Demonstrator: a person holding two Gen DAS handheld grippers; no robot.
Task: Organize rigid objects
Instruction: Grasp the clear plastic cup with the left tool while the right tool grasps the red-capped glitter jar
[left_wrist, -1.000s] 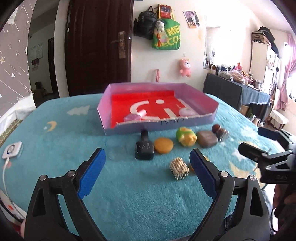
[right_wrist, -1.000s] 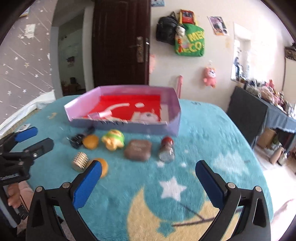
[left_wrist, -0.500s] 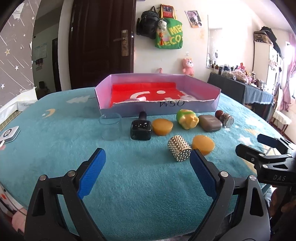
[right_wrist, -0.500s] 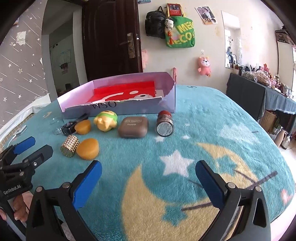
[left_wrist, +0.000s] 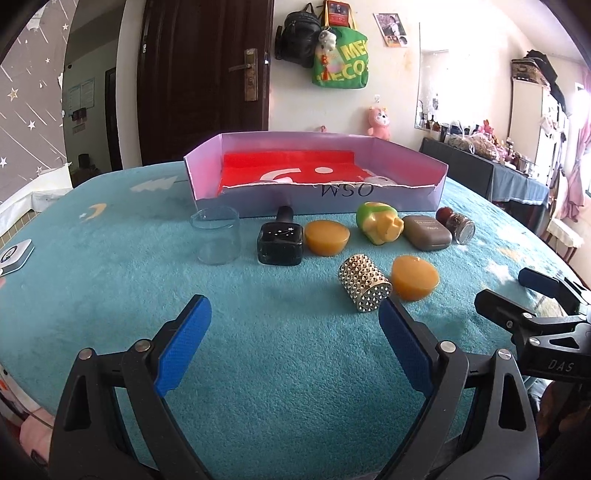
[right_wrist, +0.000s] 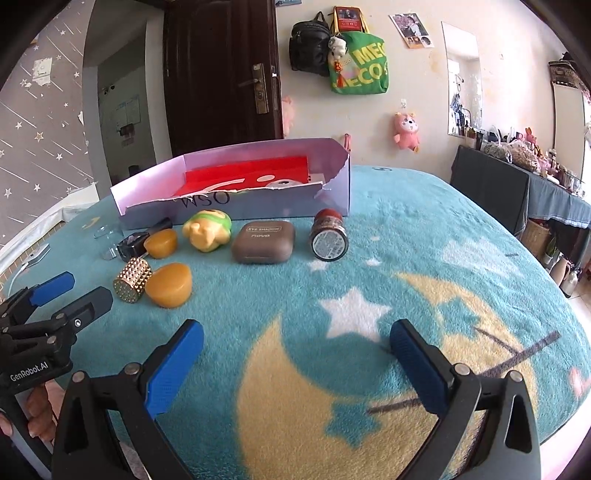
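A purple box (left_wrist: 314, 203) with a red floor stands on the teal blanket. In a row before it lie a clear glass (left_wrist: 214, 236), a black bottle (left_wrist: 280, 243), an amber puck (left_wrist: 327, 237), a yellow-green toy (left_wrist: 378, 227), a brown case (left_wrist: 426, 232) and a spice jar (left_wrist: 456, 225). Nearer me are a studded gold cylinder (left_wrist: 364, 282) and a second amber puck (left_wrist: 415, 277). My left gripper (left_wrist: 294, 306) is open and empty, short of the cylinder. My right gripper (right_wrist: 297, 330) is open and empty, well short of the brown case (right_wrist: 264, 242) and spice jar (right_wrist: 328, 240).
A small white device (left_wrist: 14, 254) lies at the blanket's left edge. A dark table (right_wrist: 517, 184) with clutter stands at the right, a dark door (left_wrist: 203, 81) behind the box. Bare blanket with a moon and star pattern (right_wrist: 351, 314) spreads before the right gripper.
Both grippers have sunk lower and come a little nearer the row of objects, which now look larger. Both stay open and empty.
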